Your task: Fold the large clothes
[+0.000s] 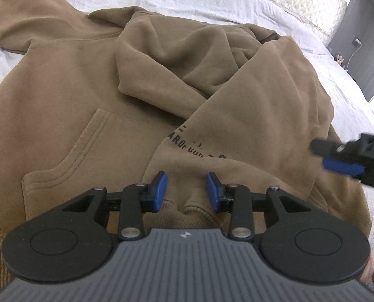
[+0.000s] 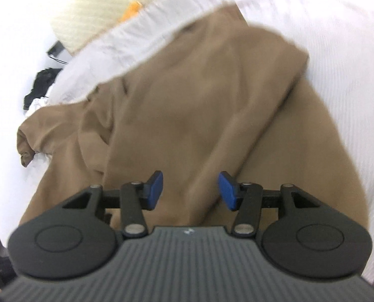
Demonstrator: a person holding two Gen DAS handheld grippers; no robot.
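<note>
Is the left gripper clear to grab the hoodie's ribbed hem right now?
Probably yes. The left gripper is open just above the hoodie's ribbed hem, nothing between them. The right gripper stays off to the side.

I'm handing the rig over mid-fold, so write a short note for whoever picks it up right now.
Left tongs: open, over the bottom hem of the brown hoodie, gripping nothing.
Right tongs: open, empty, above the folded side.
Hoodie lies on the white bed cover.
Done: right-hand sleeve folded across the front, over the pocket.
Left: the far sleeve is spread out; fold it in, then fold the body up from the hem.
</note>
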